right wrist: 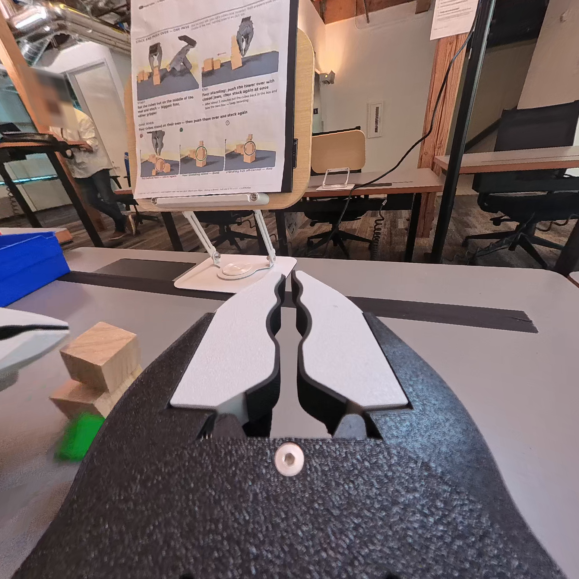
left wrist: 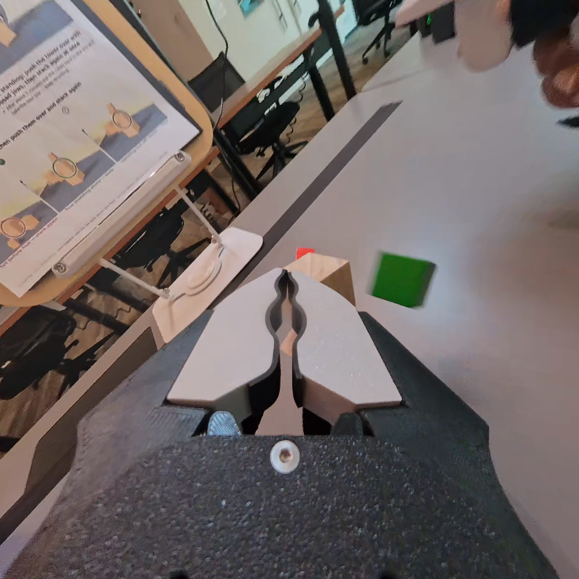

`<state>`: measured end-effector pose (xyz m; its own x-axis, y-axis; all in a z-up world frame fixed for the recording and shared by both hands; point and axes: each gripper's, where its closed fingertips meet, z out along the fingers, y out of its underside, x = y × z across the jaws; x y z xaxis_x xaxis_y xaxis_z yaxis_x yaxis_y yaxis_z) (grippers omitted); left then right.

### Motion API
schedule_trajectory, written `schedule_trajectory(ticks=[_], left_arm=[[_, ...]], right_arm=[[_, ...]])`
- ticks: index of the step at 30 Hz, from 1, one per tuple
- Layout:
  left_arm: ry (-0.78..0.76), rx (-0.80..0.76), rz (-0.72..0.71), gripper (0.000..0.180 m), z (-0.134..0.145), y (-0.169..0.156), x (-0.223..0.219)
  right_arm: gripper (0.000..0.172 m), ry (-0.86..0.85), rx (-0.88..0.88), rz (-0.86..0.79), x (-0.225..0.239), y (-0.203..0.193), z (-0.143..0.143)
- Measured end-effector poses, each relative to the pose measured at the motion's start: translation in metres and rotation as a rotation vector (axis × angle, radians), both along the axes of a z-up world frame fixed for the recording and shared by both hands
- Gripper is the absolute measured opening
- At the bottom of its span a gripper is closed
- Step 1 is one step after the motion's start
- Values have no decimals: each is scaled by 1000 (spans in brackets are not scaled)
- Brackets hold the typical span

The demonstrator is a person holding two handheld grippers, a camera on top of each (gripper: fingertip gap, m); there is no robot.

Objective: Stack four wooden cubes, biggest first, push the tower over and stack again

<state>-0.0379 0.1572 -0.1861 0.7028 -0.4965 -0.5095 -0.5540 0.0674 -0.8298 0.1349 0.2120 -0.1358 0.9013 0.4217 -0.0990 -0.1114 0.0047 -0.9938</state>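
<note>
- Left gripper (left wrist: 285, 275): jaws pressed together on nothing, tips just beside a pale wooden cube (left wrist: 326, 275) ahead.
- A blurred green cube (left wrist: 402, 280) lies right of it; a red piece (left wrist: 304, 252) shows behind.
- Right gripper (right wrist: 288, 277): jaws nearly together, empty, over grey table (right wrist: 438, 360), well apart from the cubes.

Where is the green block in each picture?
Left wrist view: the green block is right of centre on the grey table, blurred, just right of the wooden block.
Right wrist view: it is at the lower left, blurred, just below the wooden blocks and partly behind the hand-held gripper's black body.
Shared landmark: the white stand base on the table's far side.
</note>
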Motion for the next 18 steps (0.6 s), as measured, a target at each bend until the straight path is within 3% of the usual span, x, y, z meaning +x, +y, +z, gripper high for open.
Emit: schedule_trajectory(ticks=[7,11,13,18], left_arm=[[-99,-2,30,0,12,-1,-19],[-113,-128,102,0,-6,8,-37],[-102,-196,66,0,-17,8,-29],[-86,-120,-77,0,-2,-5,15]], right_arm=[[3,-3,-1,3,-1,0,-1],[3,-2,-3,3,-1,1,-2],[3,-2,-5,5,-1,1,-2],[3,-9,-5,7,-2,1,-3]])
